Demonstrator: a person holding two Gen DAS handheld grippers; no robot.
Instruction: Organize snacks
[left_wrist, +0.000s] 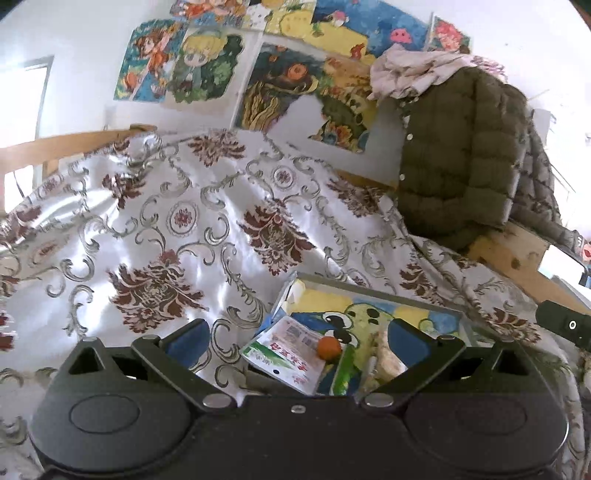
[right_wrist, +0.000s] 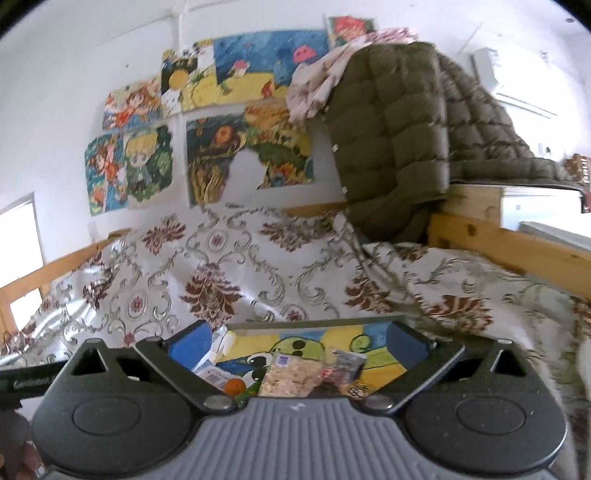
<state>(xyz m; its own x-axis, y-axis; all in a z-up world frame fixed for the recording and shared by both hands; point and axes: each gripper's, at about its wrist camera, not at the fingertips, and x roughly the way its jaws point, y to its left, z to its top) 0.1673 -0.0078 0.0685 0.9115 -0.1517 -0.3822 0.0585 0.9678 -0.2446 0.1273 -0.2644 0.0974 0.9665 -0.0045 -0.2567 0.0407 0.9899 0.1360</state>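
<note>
A shallow tray (left_wrist: 373, 286) with a painted cartoon bottom lies on the patterned cloth. In it are a white snack packet with red print (left_wrist: 288, 354), a small orange round snack (left_wrist: 328, 347), a green packet (left_wrist: 343, 373) and a pale grainy bar (left_wrist: 388, 360). My left gripper (left_wrist: 295, 339) is open above the tray's near side and holds nothing. In the right wrist view the tray (right_wrist: 314, 319) holds the grainy bar (right_wrist: 291, 376), the orange snack (right_wrist: 235, 387) and a small clear packet (right_wrist: 343, 367). My right gripper (right_wrist: 299, 339) is open and empty over it.
A white cloth with dark red flowers (left_wrist: 184, 229) covers the surface. An olive quilted jacket (left_wrist: 461, 155) hangs over a wooden frame (left_wrist: 517, 254) at the right. Children's paintings (left_wrist: 266, 74) cover the wall behind. The right gripper's edge (left_wrist: 565, 325) shows at the far right.
</note>
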